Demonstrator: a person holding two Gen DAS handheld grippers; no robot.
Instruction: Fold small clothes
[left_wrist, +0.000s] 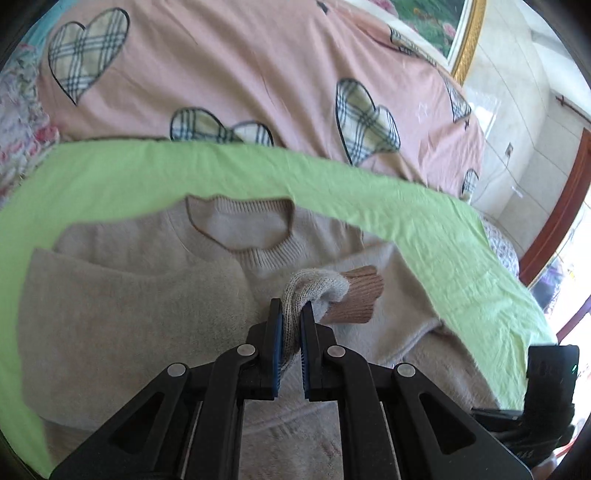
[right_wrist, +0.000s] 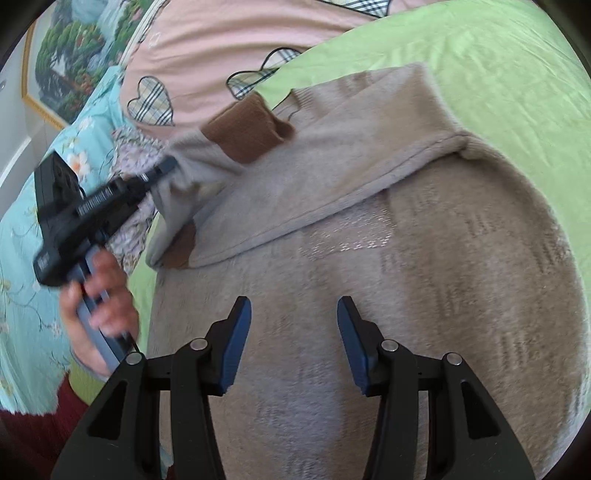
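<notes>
Gripping the sleeve (left_wrist: 314, 286), left gripper (left_wrist: 291, 314) jaws clenched; lay it squarely across the sweater (right_wrist: 369, 295). Right gripper (right_wrist: 294, 314) released.

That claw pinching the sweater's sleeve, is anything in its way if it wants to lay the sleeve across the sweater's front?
Nothing visible blocks it. The left gripper is shut on the sleeve, brown cuff just beyond its tips, already above the sweater. The sweater's front carries only its own folds. The right gripper hangs open over the lower body, off to the side.

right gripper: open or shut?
Open. In its wrist view the right gripper has its jaws spread wide, empty, above the beige sweater.
</notes>
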